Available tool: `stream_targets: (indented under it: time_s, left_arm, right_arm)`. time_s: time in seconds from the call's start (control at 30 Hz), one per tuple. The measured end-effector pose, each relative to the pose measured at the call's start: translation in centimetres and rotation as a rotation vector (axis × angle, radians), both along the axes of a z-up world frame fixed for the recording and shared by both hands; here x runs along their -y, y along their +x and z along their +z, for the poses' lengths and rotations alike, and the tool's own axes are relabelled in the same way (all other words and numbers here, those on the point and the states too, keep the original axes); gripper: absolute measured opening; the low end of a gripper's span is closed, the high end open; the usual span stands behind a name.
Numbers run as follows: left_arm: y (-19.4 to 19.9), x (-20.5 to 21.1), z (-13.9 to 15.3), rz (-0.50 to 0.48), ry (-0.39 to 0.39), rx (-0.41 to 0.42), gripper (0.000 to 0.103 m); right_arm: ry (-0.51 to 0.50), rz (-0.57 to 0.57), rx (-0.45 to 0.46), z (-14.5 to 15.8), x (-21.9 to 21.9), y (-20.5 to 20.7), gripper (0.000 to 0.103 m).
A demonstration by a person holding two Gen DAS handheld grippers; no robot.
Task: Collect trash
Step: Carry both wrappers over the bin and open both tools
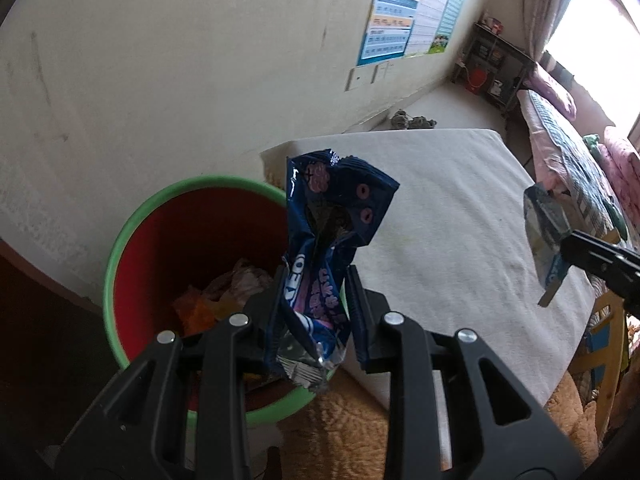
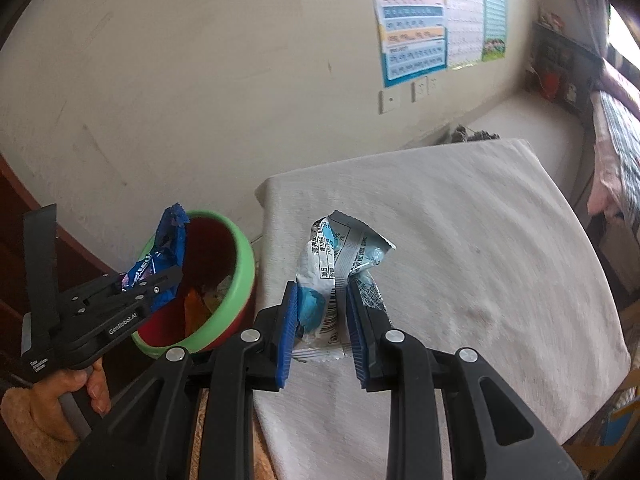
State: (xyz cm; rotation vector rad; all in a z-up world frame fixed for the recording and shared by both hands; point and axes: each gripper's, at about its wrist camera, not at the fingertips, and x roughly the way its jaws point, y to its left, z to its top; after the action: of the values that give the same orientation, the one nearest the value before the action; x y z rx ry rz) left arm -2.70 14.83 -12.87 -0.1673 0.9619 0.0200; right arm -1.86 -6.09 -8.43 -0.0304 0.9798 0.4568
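Note:
My left gripper (image 1: 314, 286) is shut on a crumpled dark blue Oreo wrapper (image 1: 332, 224) and holds it over the near right rim of a red bin with a green rim (image 1: 120, 240). The bin holds several pieces of trash. In the right wrist view the left gripper (image 2: 160, 280) with the blue wrapper (image 2: 170, 240) sits at the bin (image 2: 240, 256). My right gripper (image 2: 322, 300) is shut on a light blue and white snack wrapper (image 2: 340, 264) above the white cloth-covered table (image 2: 480, 260). It also shows in the left wrist view (image 1: 560, 252).
The bin stands on the floor between the cream wall (image 1: 180, 60) and the table's left edge (image 1: 276, 160). A tan fluffy rug (image 1: 340, 432) lies below. A bed (image 1: 568, 140) and a shelf (image 1: 492, 64) are at the far right. Posters (image 2: 416, 20) hang on the wall.

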Motion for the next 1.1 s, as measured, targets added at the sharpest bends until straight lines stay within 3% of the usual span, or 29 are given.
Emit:
stream_targets:
  time_s: [0.43, 1.1]
  left_arm:
    - [-1.5, -4.9, -2.2, 0.095, -0.021, -0.043, 0.027]
    - [-1.5, -7.7, -4.9, 0.175, -0.027, -0.116, 0.027]
  right_arm:
    - [-0.055, 0.097, -0.007, -1.1, -5.2, 0.0, 0.024]
    - [-0.045, 0.244, -0.048, -1.7, -12.2, 0.8, 0.025]
